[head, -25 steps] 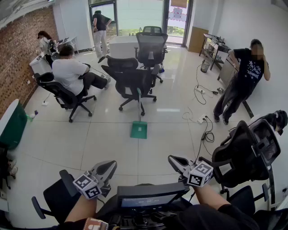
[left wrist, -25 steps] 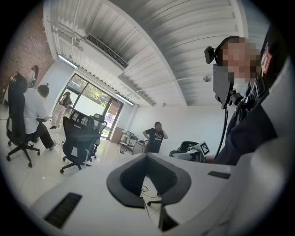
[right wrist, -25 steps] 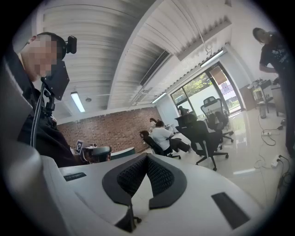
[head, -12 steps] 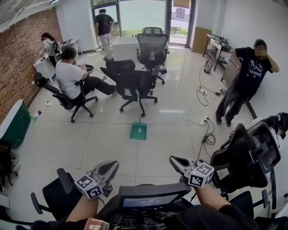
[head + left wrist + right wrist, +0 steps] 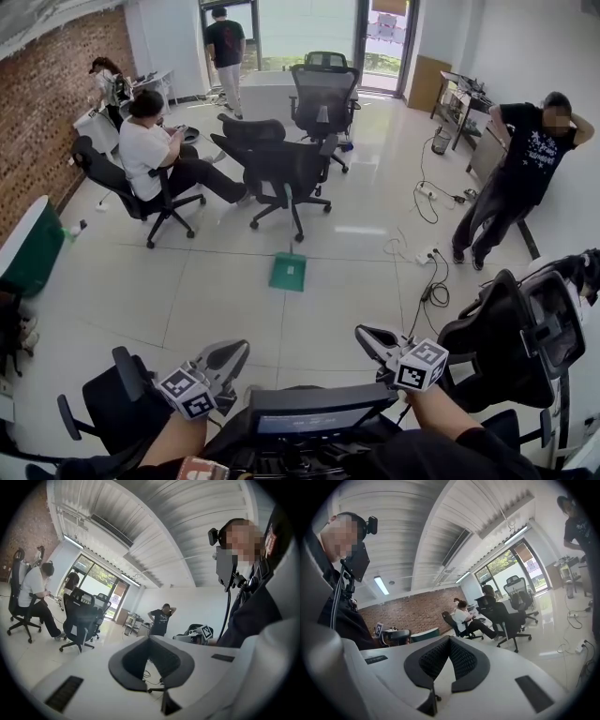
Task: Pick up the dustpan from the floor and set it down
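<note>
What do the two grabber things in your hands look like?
The left gripper and right gripper are pale grey, beak-shaped shells with black dimpled pads inside. Each carries a white cube with black square markers on its faces.

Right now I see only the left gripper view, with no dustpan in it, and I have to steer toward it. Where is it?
Observer: The head view shows the dustpan on the floor straight ahead, just in front of a black chair.
Operator: Is anything lying near it?
Observer: A cable trails over the tiles to its right, well apart from it.
Operator: Is the right gripper free?
Observer: Yes. The right gripper has its jaws together, with nothing between them.
</note>
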`<state>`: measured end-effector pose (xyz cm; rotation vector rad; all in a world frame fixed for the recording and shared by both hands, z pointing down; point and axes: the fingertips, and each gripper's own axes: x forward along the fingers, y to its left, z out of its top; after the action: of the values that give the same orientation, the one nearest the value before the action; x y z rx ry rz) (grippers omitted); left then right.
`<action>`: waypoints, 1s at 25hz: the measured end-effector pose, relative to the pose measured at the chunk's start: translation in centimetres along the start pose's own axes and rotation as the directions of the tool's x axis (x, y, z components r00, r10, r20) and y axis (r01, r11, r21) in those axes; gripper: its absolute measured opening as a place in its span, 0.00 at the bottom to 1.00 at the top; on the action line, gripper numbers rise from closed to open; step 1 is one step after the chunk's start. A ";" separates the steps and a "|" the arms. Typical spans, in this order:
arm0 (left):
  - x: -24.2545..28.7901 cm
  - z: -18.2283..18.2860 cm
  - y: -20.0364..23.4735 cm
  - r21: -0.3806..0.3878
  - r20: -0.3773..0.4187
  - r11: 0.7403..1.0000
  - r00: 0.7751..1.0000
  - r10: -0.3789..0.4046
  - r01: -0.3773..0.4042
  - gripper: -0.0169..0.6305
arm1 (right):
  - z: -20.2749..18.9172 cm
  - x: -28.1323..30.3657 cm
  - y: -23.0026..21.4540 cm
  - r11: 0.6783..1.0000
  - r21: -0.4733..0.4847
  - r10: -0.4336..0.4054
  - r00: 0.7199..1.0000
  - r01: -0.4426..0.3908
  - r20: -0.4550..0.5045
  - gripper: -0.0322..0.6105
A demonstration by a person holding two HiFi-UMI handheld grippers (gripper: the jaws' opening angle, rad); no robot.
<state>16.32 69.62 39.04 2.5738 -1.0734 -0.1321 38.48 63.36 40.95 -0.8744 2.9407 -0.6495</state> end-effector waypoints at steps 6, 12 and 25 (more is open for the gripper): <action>-0.5 3.0 10.1 -0.028 0.038 0.999 0.999 -0.038 0.039 0.04 | 1.6 9.9 -0.4 0.999 -0.024 -0.029 0.999 0.029 -0.016 0.09; -3.1 9.2 24.6 -0.017 0.022 0.995 0.995 -0.094 0.094 0.04 | 5.5 24.9 0.7 0.996 -0.056 -0.077 0.997 0.077 -0.004 0.09; -0.9 16.1 45.7 -0.040 0.014 0.999 1.000 -0.027 0.028 0.04 | 10.7 44.9 -7.2 0.997 -0.047 -0.068 0.997 0.067 -0.038 0.09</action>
<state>-18.45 35.90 40.02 2.5559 -1.0299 -0.1757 5.59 30.28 38.94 -0.9803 2.9838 -0.6123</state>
